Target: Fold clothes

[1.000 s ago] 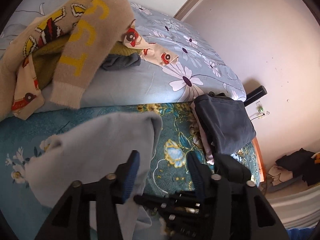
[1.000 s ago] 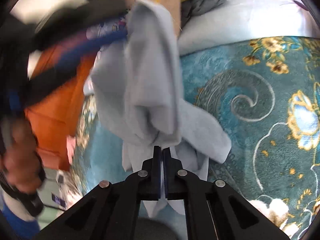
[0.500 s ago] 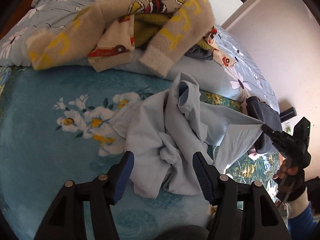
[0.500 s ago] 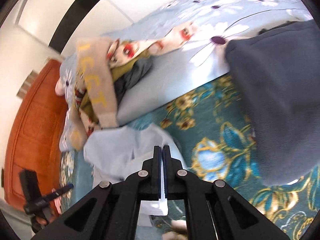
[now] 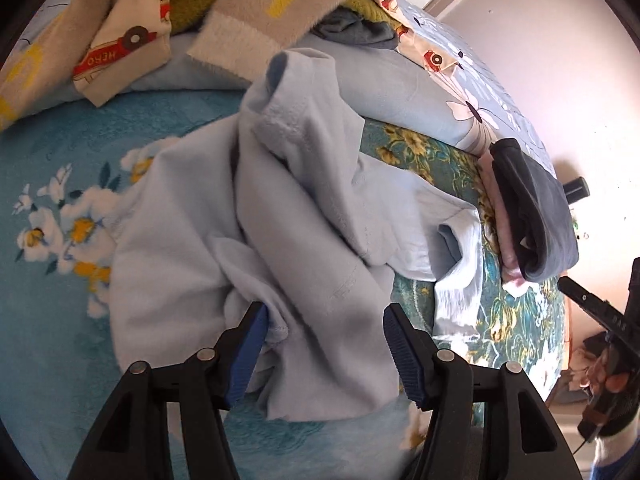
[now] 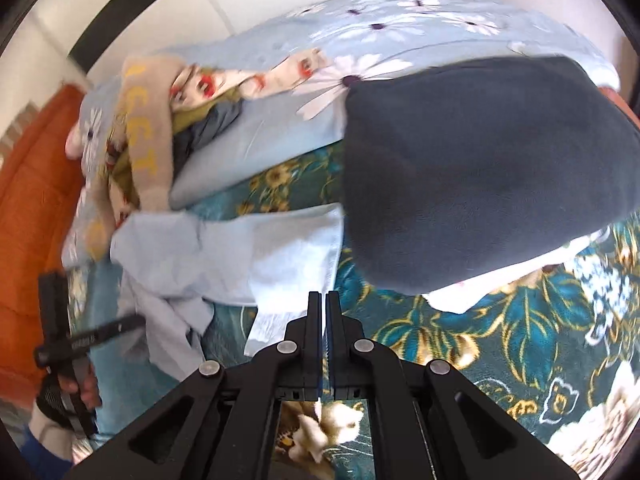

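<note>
A crumpled light blue shirt (image 5: 280, 216) lies on the teal floral blanket (image 5: 52, 300). My left gripper (image 5: 324, 340) is open, its jaws straddling the shirt's near edge without closing on it. In the right wrist view the same shirt (image 6: 240, 256) lies left of centre. My right gripper (image 6: 323, 316) is shut with nothing visible between its jaws, its tips just past the shirt's near corner. It also shows at the right edge of the left wrist view (image 5: 580, 300).
A folded stack topped by a dark grey garment (image 5: 532, 216) lies to the right, also large in the right wrist view (image 6: 480, 172). A pile of unfolded clothes with a beige sweater (image 5: 260, 4) sits on the light blue floral pillow (image 5: 400, 80). An orange headboard (image 6: 24, 200) is at the left.
The shirt has been dropped onto the blanket. My left gripper has moved in closer over the shirt's near edge. My right gripper has let the shirt go and swung towards the folded stack.
</note>
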The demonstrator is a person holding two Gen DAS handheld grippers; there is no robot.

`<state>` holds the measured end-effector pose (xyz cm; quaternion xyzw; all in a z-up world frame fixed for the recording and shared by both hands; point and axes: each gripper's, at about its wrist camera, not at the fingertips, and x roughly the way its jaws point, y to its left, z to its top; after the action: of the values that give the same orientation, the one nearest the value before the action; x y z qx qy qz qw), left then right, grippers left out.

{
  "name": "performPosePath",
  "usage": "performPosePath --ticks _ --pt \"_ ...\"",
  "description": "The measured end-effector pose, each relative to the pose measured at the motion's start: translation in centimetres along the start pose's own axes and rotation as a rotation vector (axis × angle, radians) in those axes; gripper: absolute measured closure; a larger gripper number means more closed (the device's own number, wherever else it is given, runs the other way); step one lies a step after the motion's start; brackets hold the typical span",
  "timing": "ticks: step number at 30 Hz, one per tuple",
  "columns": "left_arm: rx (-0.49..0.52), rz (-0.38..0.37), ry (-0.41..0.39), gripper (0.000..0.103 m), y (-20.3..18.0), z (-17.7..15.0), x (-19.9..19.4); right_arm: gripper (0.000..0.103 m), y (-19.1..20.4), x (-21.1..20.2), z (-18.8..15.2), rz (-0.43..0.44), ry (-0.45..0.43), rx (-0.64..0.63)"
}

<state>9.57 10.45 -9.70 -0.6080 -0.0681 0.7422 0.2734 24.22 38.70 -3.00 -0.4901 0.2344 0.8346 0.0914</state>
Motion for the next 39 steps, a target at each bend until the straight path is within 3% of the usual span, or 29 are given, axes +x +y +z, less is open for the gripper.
performPosePath --ticks 3,5,8,12,16,18,20,25,27,30,33,34,35,36,39 --pt "-0.006 0.009 -0.012 0.048 -0.7 0.4 0.4 0.101 3.1 1.3 0.9 0.032 0.012 -0.083" --pt "-0.021 0.01 -0.027 0.069 -0.3 0.4 0.3 0.101 5.0 2.0 1.5 0.058 0.014 -0.122" --pt "-0.044 0.011 -0.05 0.085 0.4 0.3 0.0 0.101 7.8 3.0 2.1 0.087 0.02 -0.17" --pt "-0.067 -0.024 -0.096 0.089 1.8 -0.3 -1.6 0.101 11.4 4.4 2.3 0.14 0.057 -0.237" --pt "-0.102 -0.043 -0.139 0.09 3.9 -1.1 -3.7 0.099 16.5 7.3 1.5 0.169 0.132 -0.382" --pt "-0.116 -0.043 -0.157 0.092 5.2 -1.5 -4.9 0.091 18.8 8.9 1.0 0.162 0.16 -0.449" --pt "-0.137 -0.045 -0.175 0.092 6.6 -2.0 -6.0 0.07 20.7 10.3 0.6 0.153 0.18 -0.498" --pt "-0.18 -0.021 -0.215 0.096 9.9 -2.9 -8.2 0.056 24.5 13.0 -0.3 0.081 0.18 -0.641" --pt "-0.197 0.006 -0.224 0.099 11.2 -3.3 -8.7 0.056 25.5 14.0 -0.7 0.048 0.193 -0.696" --pt "-0.274 0.017 -0.23 0.099 14.1 -4.0 -9.4 0.056 26.3 15.0 -1.2 0.029 0.21 -0.735" --pt "-0.299 0.01 -0.246 0.099 14.7 -4.5 -10.3 0.056 25.9 15.8 -0.8 -0.012 0.213 -0.734" --pt "-0.291 0.0 -0.249 0.099 14.4 -4.6 -10.5 0.065 25.4 15.9 -0.3 -0.024 0.209 -0.708" --pt "-0.278 -0.012 -0.249 0.099 13.6 -4.5 -10.7 0.092 24.8 15.9 0.5 -0.023 0.204 -0.665" --pt "-0.264 -0.023 -0.249 0.098 12.8 -4.4 -10.8 0.102 24.1 15.7 1.4 -0.02 0.198 -0.619" --pt "-0.236 -0.072 -0.245 0.088 9.7 -4.1 -10.7 0.101 21.8 14.4 4.2 -0.011 0.147 -0.482"
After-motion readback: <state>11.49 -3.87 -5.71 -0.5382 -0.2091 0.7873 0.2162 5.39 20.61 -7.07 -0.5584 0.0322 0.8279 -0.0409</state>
